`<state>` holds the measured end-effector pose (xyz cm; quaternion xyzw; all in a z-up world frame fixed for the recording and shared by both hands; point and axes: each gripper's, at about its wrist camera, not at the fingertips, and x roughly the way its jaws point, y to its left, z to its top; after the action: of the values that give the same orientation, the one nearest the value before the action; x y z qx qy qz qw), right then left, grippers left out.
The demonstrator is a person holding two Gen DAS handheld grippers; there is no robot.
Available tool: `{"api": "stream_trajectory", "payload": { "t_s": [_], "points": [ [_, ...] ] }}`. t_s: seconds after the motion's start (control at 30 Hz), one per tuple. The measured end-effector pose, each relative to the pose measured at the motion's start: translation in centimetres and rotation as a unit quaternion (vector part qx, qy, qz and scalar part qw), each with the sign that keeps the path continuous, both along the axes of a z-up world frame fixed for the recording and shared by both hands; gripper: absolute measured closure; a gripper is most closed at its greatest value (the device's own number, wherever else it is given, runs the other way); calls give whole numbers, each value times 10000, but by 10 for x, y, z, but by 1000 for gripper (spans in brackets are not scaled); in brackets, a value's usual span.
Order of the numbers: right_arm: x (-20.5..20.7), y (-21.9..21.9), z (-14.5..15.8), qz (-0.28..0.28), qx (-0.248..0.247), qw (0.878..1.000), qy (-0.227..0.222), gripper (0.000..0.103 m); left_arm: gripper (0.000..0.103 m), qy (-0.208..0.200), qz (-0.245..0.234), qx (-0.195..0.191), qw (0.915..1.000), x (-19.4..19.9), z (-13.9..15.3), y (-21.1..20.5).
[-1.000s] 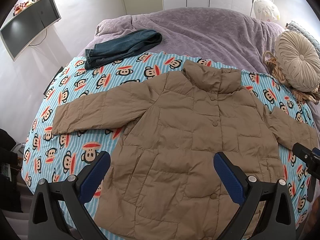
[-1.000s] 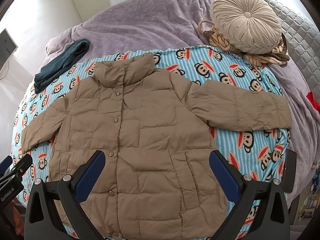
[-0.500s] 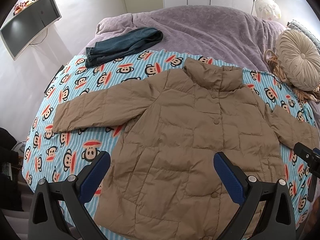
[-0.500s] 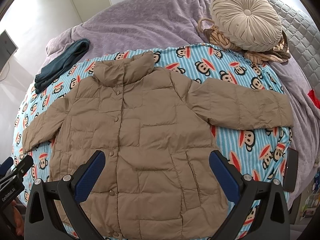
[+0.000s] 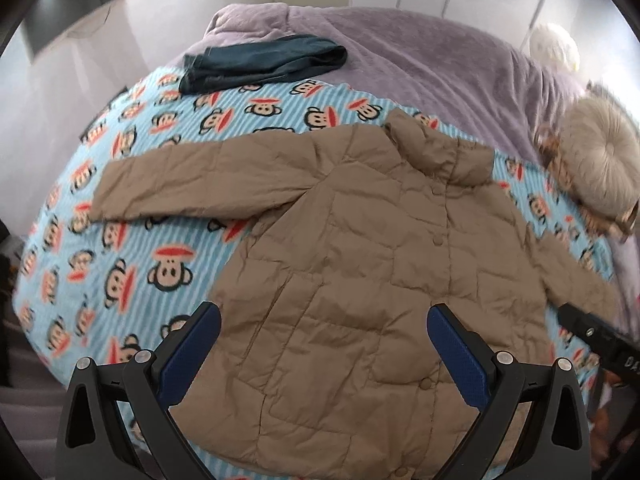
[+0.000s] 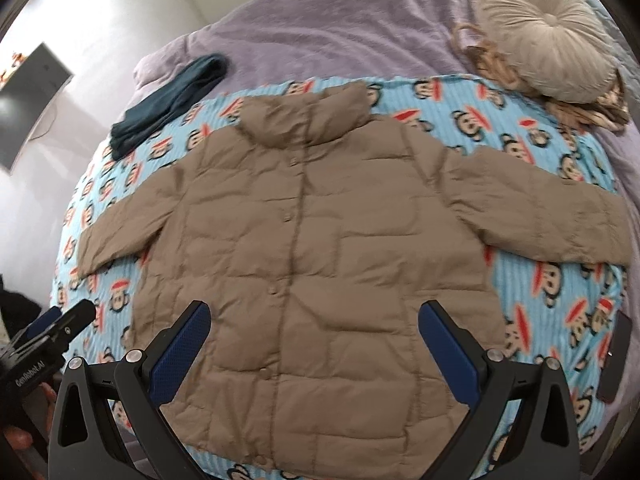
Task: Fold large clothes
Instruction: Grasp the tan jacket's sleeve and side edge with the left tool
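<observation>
A tan quilted puffer jacket (image 5: 360, 264) lies flat and buttoned, front up, on a blue monkey-print blanket (image 5: 132, 216), both sleeves spread out sideways. It also shows in the right wrist view (image 6: 320, 240). My left gripper (image 5: 324, 344) is open and empty, hovering above the jacket's lower left part. My right gripper (image 6: 314, 340) is open and empty above the jacket's lower middle. The right gripper's tip (image 5: 600, 340) shows at the edge of the left wrist view, and the left gripper (image 6: 52, 340) shows at the left of the right wrist view.
Folded dark blue jeans (image 5: 260, 64) lie at the blanket's far left corner on the purple bedspread (image 5: 420, 60). A round beige cushion (image 6: 548, 32) on a woven basket sits at the far right. A dark phone (image 6: 616, 356) lies at the blanket's right edge.
Both grippers have moved forward and lower toward the jacket, which now looms larger. The left wrist view has swung left. The jacket has not moved.
</observation>
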<state>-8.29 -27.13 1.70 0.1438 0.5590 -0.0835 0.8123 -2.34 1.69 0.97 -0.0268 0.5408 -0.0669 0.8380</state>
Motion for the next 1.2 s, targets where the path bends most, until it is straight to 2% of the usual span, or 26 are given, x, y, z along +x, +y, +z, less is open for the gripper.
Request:
{"api": "stream_trajectory", "payload": {
  "t_s": [0.17, 0.37, 0.5, 0.67, 0.77, 0.9, 0.97, 1.03, 1.1, 1.13, 1.2],
  "points": [
    [13, 16, -13, -15, 582, 9983, 32, 0, 0, 85, 617, -420, 9972, 28, -29, 70],
    [28, 56, -38, 34, 527, 9986, 17, 0, 0, 331, 1373, -1056, 9843, 85, -96, 166],
    [45, 88, -70, 166, 434, 9974, 559, 0, 0, 462, 1778, -1462, 9720, 131, -147, 217],
    [60, 117, -99, 160, 658, 9949, 745, 0, 0, 639, 2231, -1938, 9532, 171, -200, 260],
    [72, 131, -113, 202, 639, 9946, 794, 0, 0, 455, 2402, -2095, 9468, 190, -208, 274],
    [93, 143, -126, 221, 609, 9946, 816, 0, 1, 174, 2525, -2043, 9456, 215, -201, 281],
    [106, 148, -130, 254, 579, 9950, 778, 0, 20, 48, 2624, -1976, 9445, 226, -198, 284],
    [121, 152, -134, 294, 619, 9949, 739, 0, 74, 39, 2565, -2043, 9447, 238, -199, 289],
    [136, 155, -136, 312, 646, 9949, 703, 0, 87, 4, 2435, -2445, 9386, 246, -199, 293],
    [145, 156, -137, 313, 655, 9951, 677, 0, 87, -66, 2380, -2518, 9380, 247, -195, 293],
    [162, 158, -138, 303, 690, 9957, 544, 0, 87, -296, 2125, -2509, 9439, 246, -177, 288]
  ]
}}
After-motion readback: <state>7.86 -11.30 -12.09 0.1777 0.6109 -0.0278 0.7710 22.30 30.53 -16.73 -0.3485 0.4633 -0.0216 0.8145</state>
